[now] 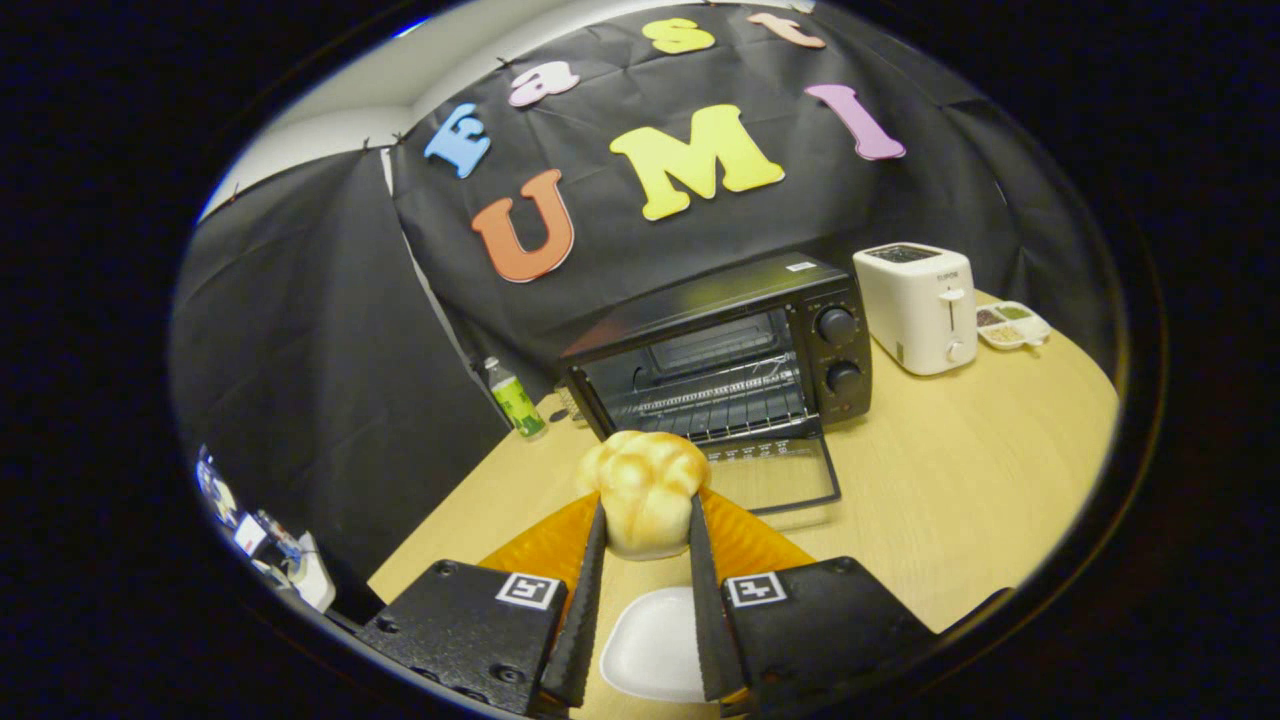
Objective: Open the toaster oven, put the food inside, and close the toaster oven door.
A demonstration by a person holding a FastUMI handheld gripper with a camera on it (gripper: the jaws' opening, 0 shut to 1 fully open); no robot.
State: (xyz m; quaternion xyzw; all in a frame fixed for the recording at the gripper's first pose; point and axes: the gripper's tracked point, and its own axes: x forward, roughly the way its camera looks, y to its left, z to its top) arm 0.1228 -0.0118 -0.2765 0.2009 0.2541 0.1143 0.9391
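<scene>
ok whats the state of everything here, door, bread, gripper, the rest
toaster oven: door open, lying flat on the table, rack inside bare
bread roll: lifted, held between the fingers, ahead of the oven opening
gripper: shut on the bread roll
white plate: on the table under the fingers, nothing on it
toaster: upright beside the oven, lever up
bottle: upright, capped

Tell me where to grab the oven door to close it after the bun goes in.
Take the door's front edge bar, the end farthest from the hinge. The door lies folded flat on the table, so probably come from the front and lift from underneath. For now the gripper is shut on the bun.
</scene>
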